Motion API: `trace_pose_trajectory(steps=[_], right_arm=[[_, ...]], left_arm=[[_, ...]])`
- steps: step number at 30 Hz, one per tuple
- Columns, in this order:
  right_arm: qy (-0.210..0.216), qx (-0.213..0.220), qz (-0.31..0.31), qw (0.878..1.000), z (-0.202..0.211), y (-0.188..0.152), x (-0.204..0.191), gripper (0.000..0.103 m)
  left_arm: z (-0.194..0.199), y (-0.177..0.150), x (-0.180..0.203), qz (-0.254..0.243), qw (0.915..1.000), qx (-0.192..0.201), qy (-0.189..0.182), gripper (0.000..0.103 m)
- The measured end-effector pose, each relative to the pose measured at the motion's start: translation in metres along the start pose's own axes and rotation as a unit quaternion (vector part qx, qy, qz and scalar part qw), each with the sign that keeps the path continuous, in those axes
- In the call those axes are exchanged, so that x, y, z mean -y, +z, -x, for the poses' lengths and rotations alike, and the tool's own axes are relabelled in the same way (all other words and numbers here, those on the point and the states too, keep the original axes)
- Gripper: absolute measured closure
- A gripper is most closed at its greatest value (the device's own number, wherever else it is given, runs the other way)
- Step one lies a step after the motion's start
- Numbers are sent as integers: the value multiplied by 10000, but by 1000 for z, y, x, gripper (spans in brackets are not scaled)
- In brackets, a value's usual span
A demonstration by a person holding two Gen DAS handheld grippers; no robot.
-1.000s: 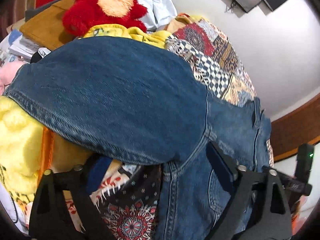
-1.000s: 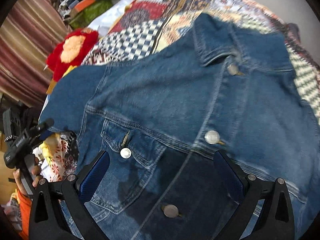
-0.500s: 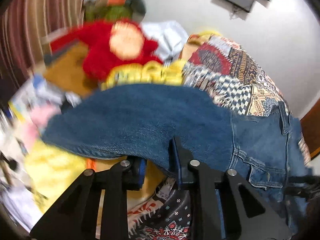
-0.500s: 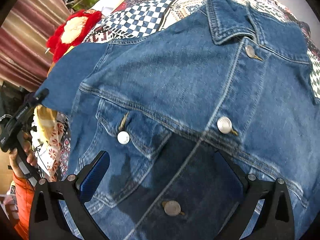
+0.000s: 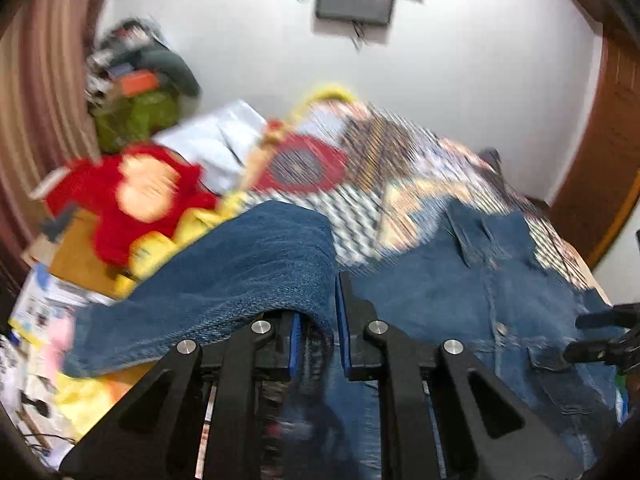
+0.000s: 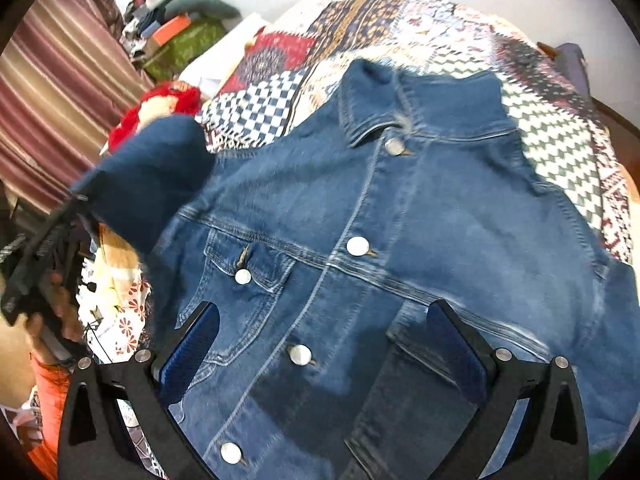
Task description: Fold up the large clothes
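Nearest me, my left gripper point(image 5: 318, 334) has its jaws closing on the denim jacket's sleeve point(image 5: 256, 268), the fold of cloth pinched between the blue pads and lifted off the bed; that view is blurred. My right gripper point(image 6: 320, 344) hangs with its jaws spread wide over the front of the denim jacket point(image 6: 380, 240), pressing on nothing. The jacket lies face up, buttoned, collar toward twelve o'clock, on the patchwork bedspread point(image 6: 400, 28). At nine o'clock in the right wrist view, a hand point(image 6: 44, 320) holds the left gripper's handle above an orange sleeve point(image 6: 48, 392). Farther off, at ten o'clock, sits a red plush toy point(image 5: 136, 192), then a heap of clothes and boxes point(image 6: 176, 20) by the striped curtain point(image 6: 52, 92); what the boxes hold I cannot tell.
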State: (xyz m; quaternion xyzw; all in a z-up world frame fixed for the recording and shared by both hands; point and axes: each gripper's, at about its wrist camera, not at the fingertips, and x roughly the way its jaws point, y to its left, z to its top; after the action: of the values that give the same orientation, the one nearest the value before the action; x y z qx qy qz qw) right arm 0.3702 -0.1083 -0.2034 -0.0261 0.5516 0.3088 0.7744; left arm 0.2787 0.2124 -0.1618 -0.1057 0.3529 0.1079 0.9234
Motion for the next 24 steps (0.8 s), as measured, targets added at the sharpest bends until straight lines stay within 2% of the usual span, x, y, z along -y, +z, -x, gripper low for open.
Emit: trace_pose_trajectory(steps=[4,8,11,13,14,16,18,20,24], right_arm=[[0,143,-96,9999,19,-9,12,0],[-79,202,-172,9996,30,-19,26,0],[-110,221,-228,9994,34,-24,37,0],[-122,237,-286,9992,36,-26,42,0],[-123,246,-317,9991,36,-26,45,0],[-99,253,-375,9989,34,-27,48,0],[-63,247,-431,9987,31,-25,49,0],[-2,235,-488,9985,27,-22,48,0],[109,233,-483,9985,23,-19,41,0]], left_arm=[[-55,-25,7,434,9935,-969,-411,88],[-97,-55,-3,1111,9744,-1770,-833,88],[-105,-69,-18,1527,9614,-2053,-1016,84],[-95,-71,-26,1660,9591,-2001,-1115,75],[-87,-70,-29,1643,9612,-1923,-1101,72],[-71,-67,-34,1598,9668,-1720,-1008,49],[-57,-64,-43,1653,9704,-1517,-898,36],[-45,-61,-60,1849,9697,-1342,-870,35],[-29,-59,-109,2436,9615,-1063,-701,34]])
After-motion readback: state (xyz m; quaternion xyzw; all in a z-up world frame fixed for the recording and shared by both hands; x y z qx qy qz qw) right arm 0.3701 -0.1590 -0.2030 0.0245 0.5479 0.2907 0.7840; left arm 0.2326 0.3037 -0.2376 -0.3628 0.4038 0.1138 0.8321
